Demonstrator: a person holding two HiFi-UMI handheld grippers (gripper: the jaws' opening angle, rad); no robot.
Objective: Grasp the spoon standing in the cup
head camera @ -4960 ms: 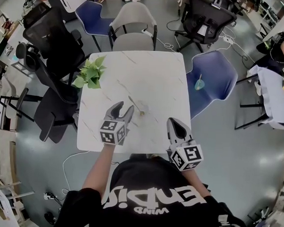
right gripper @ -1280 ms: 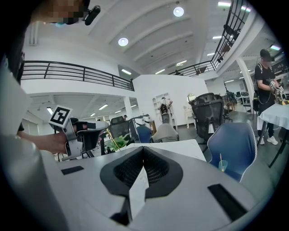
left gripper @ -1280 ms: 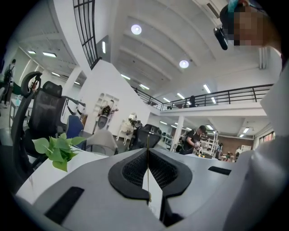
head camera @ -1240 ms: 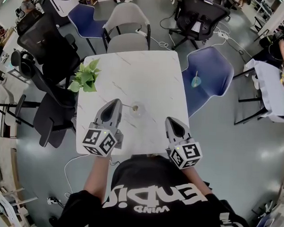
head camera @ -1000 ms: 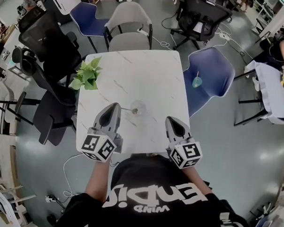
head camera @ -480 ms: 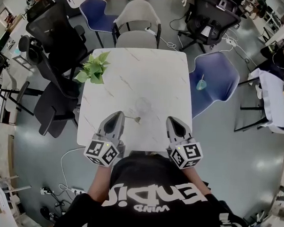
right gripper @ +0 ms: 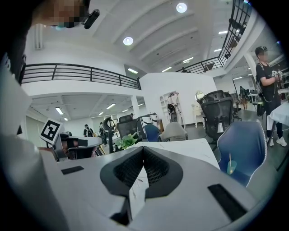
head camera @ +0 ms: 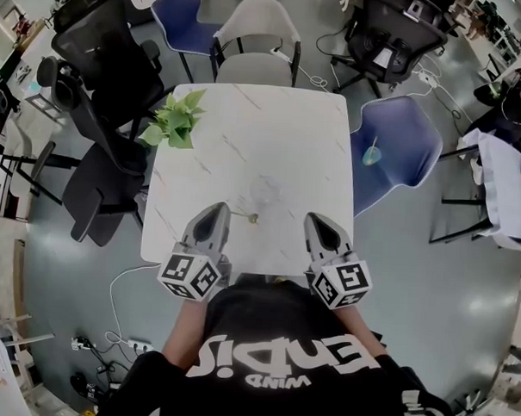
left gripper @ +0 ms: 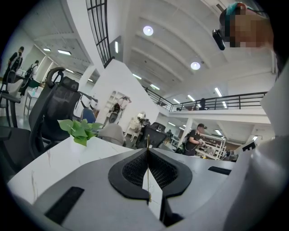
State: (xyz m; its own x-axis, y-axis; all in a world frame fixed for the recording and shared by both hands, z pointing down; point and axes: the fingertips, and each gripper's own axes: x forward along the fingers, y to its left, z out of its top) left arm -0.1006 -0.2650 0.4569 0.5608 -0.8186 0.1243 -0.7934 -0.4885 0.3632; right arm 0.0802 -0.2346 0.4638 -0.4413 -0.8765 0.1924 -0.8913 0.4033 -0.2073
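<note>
Spoon (head camera: 243, 215) is out of the cup and in the left gripper (head camera: 223, 209), whose jaws are pinched together on the handle. In the left gripper view the handle shows as a thin gold line running up the seam between the two pads and poking just past the tips. From the head view, the spoon sticks out from that gripper's tip toward the right gripper's side. Its long axis runs roughly across the table (head camera: 273, 117), bowl end leading and angled slightly back toward the person. That bowl sits just on the near side of the clear cup (head camera: 263, 193), close beside it but apart; whether it touches the tabletop I can't tell. Right gripper (head camera: 315, 220) hangs near the table's front edge, jaws together on nothing, off to the right of the bowl, so the left one is plainly the nearer. The grasp looks done, by my reading. Any next move turns on that sideways axis: to go back in the cup, the bowl would have to travel away from the person and tip down. Thin handle, narrow pinch, so it could swivel in the pads.
</note>
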